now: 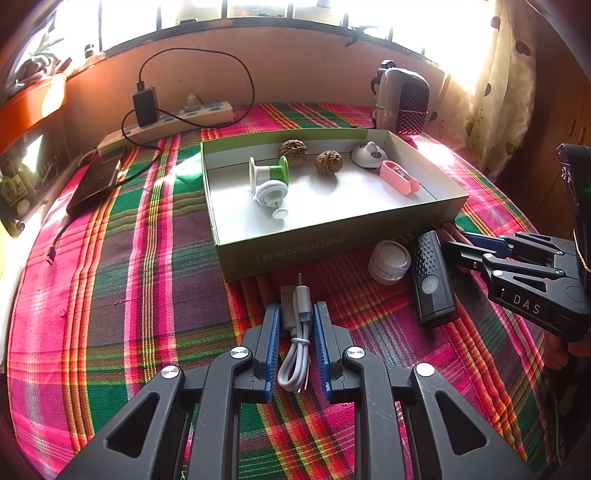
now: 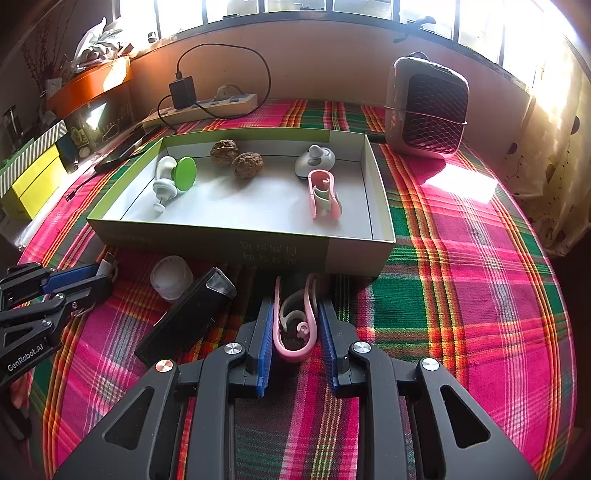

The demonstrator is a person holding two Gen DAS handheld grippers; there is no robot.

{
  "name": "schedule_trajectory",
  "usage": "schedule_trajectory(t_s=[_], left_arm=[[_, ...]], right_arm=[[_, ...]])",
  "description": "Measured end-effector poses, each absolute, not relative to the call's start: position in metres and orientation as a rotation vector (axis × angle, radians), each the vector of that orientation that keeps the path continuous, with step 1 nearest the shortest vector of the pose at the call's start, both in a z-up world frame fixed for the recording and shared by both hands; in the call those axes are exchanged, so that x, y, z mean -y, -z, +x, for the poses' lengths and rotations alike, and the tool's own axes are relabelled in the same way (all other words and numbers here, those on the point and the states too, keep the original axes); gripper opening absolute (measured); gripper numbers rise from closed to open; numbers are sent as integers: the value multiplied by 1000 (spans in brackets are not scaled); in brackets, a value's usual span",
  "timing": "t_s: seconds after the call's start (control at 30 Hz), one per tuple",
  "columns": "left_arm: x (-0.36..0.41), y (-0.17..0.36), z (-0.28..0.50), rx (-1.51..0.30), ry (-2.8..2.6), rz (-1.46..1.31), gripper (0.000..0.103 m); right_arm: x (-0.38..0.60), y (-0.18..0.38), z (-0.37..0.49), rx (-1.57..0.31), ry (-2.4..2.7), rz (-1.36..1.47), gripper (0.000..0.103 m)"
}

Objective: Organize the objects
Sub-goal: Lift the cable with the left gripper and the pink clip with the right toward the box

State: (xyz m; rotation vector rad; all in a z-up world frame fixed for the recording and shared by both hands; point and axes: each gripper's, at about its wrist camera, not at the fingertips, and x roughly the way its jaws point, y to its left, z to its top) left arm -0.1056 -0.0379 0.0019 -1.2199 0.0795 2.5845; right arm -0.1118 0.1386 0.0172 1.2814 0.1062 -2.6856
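Two grippers are pinching loads on the plaid cloth just short of the open box [image 1: 332, 236], which lies straight ahead: the left gripper [image 1: 294, 317] a coiled white cable [image 1: 297, 332], the right gripper [image 2: 295, 317] a pink clip [image 2: 295, 325].

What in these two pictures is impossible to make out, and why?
- Window panes, both views: blown out by sunlight, nothing outside shows.
- Printing on the green box, right wrist view: shadowed, small.
- Pink clip in the right tool, left wrist view: hidden behind the tool.
- Grey cable in the left tool, right wrist view: mostly hidden by the tool.
- Shelf clutter, left wrist view: dark, distorted at the edge.
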Motion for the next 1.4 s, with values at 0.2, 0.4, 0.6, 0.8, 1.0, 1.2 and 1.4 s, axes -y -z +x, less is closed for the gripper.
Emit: schedule_trajectory(t_s=[0.2, 0.4, 0.6, 0.8, 1.0, 1.2, 1.4], left_arm=[[38, -2, -105, -66, -2600, -1222, 16], [37, -4, -103, -59, -2611, -1218, 16], [37, -10, -101, -46, -2614, -1200, 16], [37, -20, -100, -29, -2623, -1180, 16], [36, -31, -104, -15, -2629, -1146, 16], [31, -37, -111, -15, -2623, -1138, 16], [24, -43, -121, -13, -2618, -1123, 16]], right_arm=[[-139, -17, -110, -96, 2688, 1283, 24], [-139, -20, -107, -85, 2691, 1276, 24], [-139, -25, -104, -75, 2701, 1257, 24], [-141, -31, -103, -61, 2713, 1241, 24], [-143, -42, -103, -54, 2719, 1209, 24], [-141, -52, -107, -50, 2721, 1177, 24], [-139, -62, -117, -41, 2708, 1151, 24]])
